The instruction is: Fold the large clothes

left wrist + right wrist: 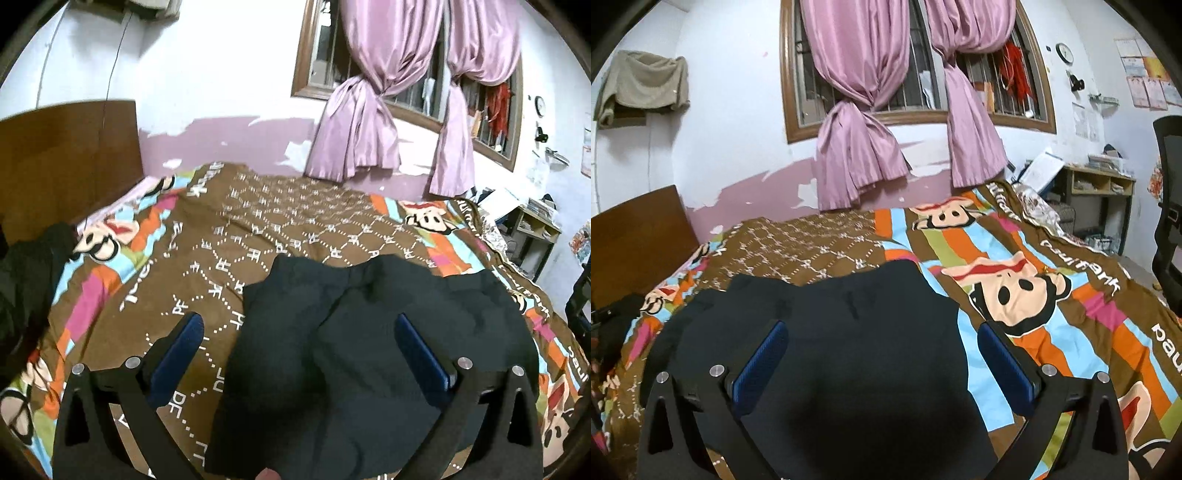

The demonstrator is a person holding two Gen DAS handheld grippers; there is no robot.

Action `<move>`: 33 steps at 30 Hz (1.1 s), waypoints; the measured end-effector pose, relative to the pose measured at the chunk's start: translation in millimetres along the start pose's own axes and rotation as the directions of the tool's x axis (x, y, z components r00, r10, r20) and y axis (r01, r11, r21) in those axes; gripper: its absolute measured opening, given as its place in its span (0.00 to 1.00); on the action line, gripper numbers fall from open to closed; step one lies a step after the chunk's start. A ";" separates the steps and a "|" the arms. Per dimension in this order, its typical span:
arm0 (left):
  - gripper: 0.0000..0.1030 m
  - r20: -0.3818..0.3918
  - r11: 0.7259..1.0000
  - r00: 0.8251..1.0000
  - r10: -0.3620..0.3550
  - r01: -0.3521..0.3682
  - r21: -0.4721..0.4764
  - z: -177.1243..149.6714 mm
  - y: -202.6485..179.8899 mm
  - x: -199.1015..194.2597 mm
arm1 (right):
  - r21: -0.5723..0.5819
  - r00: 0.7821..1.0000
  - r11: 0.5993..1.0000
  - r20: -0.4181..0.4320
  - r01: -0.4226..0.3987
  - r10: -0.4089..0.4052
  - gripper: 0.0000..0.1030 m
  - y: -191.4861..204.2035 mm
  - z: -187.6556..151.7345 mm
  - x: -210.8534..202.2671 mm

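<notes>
A large dark navy garment (354, 347) lies partly folded on the bed; it also fills the near middle of the right wrist view (849, 354). My left gripper (299, 321) is open above the garment's left part, its blue pads (177, 358) wide apart and holding nothing. My right gripper (882, 328) is open above the garment's right part, its blue pads (1004, 365) wide apart and empty. The garment's near edge is hidden below both views.
The bed carries a brown and striped cartoon-monkey cover (1052, 295). A wooden headboard (66, 155) stands at left with another dark cloth heap (26, 273) near it. Pink curtains (864, 122) hang at the window; a desk (1100, 195) and black chair (1167, 206) stand right.
</notes>
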State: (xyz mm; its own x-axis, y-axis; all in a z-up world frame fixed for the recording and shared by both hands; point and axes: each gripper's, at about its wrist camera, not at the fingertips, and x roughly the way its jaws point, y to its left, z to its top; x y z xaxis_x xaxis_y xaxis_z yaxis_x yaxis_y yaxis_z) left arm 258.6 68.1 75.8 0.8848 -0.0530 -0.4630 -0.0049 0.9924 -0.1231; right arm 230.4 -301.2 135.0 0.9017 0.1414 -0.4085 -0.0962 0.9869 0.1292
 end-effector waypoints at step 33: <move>0.98 0.191 0.992 0.978 -0.089 0.068 0.110 -45.9 -57.7 -170.6 | -0.080 0.978 0.990 0.163 -0.118 0.130 1.00 57.1 -27.1 -168.3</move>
State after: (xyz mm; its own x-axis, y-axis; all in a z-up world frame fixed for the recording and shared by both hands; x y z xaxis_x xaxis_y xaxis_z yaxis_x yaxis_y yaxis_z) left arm 86.5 14.8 121.6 0.9543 -0.1185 -0.2742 0.1069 0.9926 -0.0568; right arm 61.7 -266.6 186.6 0.9380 0.2538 -0.2360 -0.2354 0.9663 0.1038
